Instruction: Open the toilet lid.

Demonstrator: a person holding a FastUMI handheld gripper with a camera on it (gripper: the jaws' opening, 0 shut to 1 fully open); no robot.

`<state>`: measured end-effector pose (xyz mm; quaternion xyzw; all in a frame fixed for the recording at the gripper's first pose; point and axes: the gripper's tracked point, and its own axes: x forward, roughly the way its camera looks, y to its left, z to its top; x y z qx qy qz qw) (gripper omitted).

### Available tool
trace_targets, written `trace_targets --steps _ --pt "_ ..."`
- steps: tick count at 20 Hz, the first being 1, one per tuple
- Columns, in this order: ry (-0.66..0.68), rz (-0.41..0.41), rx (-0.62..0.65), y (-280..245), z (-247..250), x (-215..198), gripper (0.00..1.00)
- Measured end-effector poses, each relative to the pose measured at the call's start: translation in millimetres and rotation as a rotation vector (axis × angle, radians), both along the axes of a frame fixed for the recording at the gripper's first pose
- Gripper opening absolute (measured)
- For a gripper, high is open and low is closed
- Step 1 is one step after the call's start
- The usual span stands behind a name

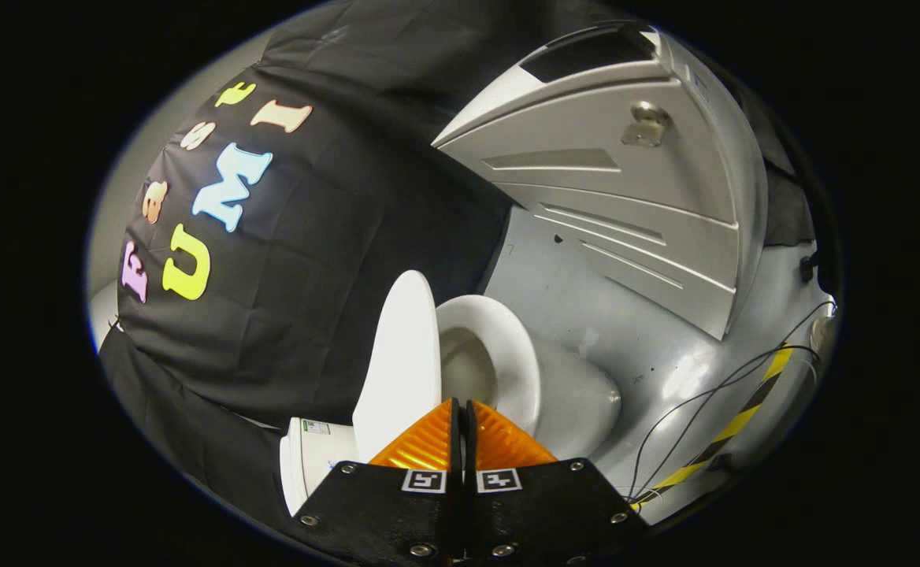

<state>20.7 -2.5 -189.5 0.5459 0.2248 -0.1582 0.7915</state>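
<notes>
Right up close, the gripper [462, 409] has its two fingers pressed together with only a thin slit between them and nothing caught in there, so it's closed on empty air. My guess is they're kept shut so the pair works as one blunt pusher rather than a clamp.

Biggest thing past that is the grey cabinet door [625, 197] on the far right, with a metal latch [647, 124] on it, standing over a grey floor [649, 346].

Then the toilet bowl [507, 370], just beyond the fingertips, seat ring showing and the inside visible. The toilet lid [398, 362] is on its left, swung up off the seat and standing nearly upright towards the tank [310, 461], which I'd call pretty much open.

Smallest: some thin cables [712, 402] trailing over a yellow-and-black tape strip [736, 425] on the right.
</notes>
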Motion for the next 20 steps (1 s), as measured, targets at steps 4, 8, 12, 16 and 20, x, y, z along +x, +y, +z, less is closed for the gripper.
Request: trace_targets --steps 4,8,12,16,20 --pt "-0.002 0.006 -0.056 2.4 19.4 1.7 0.0" --pt "-0.039 0.007 -0.066 8.2 43.9 5.0 0.0" --pt "-0.073 0.023 -0.088 15.1 62.5 6.1 0.0" --pt "-0.101 0.039 -0.11 24.2 82.6 8.6 0.0" --pt "-0.128 0.057 -0.157 34.5 104.5 10.1 0.0"
